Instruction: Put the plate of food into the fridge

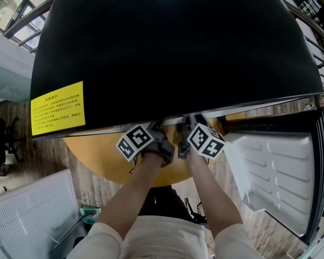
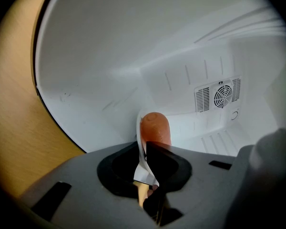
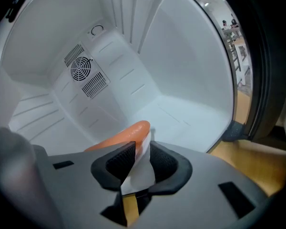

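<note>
The plate (image 2: 138,128) shows only as a thin white rim, and it is pinched from two sides. The left gripper (image 2: 145,151) has its black pads closed tight on that rim. The right gripper (image 3: 142,151) is clamped on the rim (image 3: 139,174) in the same way, with no gap beyond the rim's thickness.

On the plate, just past the jaws, lies an orange sausage-shaped food. It stands at 12 o'clock from the left jaws (image 2: 155,128) and stretches toward 10 o'clock from the right jaws (image 3: 122,136).

Both gripper views show white moulded walls around the plate, so it is inside the fridge (image 1: 173,47). A round fan grille on the back wall sits at 2 o'clock in the left gripper view (image 2: 218,97) and at 10 o'clock in the right (image 3: 80,69).

From the head view, the fridge's black top fills the upper frame and hides the jaws and the plate. A yellow label (image 1: 58,108) sits at 9 o'clock. The white-lined door (image 1: 275,171) hangs open at 4 o'clock. Both forearms reach up from 6 o'clock, marker cubes (image 1: 135,142) side by side, over a round wooden tabletop (image 1: 97,155).
</note>
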`<state>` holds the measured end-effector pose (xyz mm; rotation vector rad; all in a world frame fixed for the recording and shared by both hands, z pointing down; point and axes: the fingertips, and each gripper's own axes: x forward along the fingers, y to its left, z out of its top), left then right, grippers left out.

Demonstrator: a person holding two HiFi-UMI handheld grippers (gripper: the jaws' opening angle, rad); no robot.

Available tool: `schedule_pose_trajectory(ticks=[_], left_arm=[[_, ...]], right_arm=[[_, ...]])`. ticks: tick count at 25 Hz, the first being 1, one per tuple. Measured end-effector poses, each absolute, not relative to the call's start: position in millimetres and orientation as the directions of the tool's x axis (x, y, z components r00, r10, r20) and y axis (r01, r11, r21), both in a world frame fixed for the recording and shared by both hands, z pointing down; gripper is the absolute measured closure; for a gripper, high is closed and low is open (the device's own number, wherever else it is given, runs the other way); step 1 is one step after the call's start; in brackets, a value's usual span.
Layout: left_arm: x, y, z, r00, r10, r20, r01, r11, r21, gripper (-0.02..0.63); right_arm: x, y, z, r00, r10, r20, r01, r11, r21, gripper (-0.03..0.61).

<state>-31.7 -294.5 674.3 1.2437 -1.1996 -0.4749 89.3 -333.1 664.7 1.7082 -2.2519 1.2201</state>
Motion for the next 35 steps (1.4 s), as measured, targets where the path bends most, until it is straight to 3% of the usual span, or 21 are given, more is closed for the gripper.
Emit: schedule_pose_trajectory(ticks=[13,21,27,32,35], left_arm=[[-20.5,-284.7,671.7,0.444,-0.783,0.435,-0.302,0.326,0.896,0.503],[-23.4,-271.2,672.9,0.464,-0.764,0.449,-0.320,0.328,0.889,0.495],[-22.6,-255.2,657.7,0.508,-0.756,0.414,-0.375,0.238,0.896,0.495],[-27.8,-229.3,638.6,0.529,-0.738,0.418,-0.496,0.131,0.858,0.498],[-33.1,-215.6,628.3,0.532,-0.731,0.428,-0.571,0.064,0.819,0.533]], right_arm=[[95.7,-322.0,664.4,-0.383,-0.781,0.493,-0.831,0.059,-0.553,0.483],[97.2,-308.7,663.3,-0.387,-0.778,0.495,-0.828,0.056,-0.558,0.483],[98.7,-292.9,648.9,-0.390,-0.785,0.482,-0.829,0.072,-0.554,0.483],[97.4,-265.0,629.8,-0.406,-0.781,0.474,-0.847,0.127,-0.516,0.498],[92.0,-247.0,614.1,-0.422,-0.783,0.457,-0.853,0.173,-0.492,0.508]])
